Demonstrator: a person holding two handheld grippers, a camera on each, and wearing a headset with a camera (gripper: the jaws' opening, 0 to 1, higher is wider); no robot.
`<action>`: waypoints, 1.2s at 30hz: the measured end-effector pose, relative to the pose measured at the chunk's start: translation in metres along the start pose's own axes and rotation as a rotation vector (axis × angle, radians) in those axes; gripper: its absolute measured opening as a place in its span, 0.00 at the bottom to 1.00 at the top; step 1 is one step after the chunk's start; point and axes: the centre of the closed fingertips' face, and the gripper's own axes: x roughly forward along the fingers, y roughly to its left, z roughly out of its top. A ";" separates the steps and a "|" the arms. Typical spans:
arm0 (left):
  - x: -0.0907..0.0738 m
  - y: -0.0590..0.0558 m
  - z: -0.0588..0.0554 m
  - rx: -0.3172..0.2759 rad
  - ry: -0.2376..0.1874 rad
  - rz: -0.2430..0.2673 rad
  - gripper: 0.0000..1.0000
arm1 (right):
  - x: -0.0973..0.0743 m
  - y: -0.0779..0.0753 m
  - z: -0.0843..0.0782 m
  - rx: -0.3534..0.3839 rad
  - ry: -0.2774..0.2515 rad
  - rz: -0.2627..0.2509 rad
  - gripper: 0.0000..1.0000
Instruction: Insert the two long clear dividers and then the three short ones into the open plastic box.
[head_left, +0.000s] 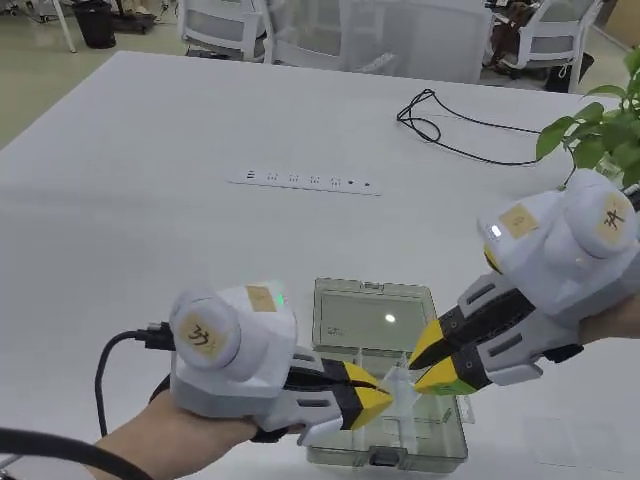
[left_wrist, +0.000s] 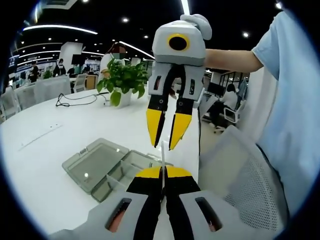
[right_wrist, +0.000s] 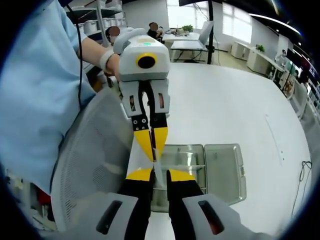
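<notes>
My left gripper (head_left: 383, 392), lower left, pinches a clear divider (left_wrist: 162, 156) above the open box (head_left: 350, 316). The jaws of my right gripper (right_wrist: 159, 173) stand spread around its edge.

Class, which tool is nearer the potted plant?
Right. The right tool is on the side of the plant, tips over the open box; the left tool is on the opposite side.

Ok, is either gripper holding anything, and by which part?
Left gripper is shut on a clear divider by one end; right gripper is open near its other end.
</notes>
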 end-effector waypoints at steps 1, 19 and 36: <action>0.000 0.000 0.000 -0.002 -0.003 -0.002 0.00 | 0.000 -0.001 -0.002 0.002 0.000 0.011 0.11; -0.002 -0.006 -0.006 0.019 0.003 -0.030 0.00 | 0.008 0.013 -0.003 -0.031 0.035 0.072 0.02; -0.011 0.011 -0.012 -0.019 0.013 0.073 0.27 | 0.010 0.001 0.002 0.011 0.057 0.053 0.02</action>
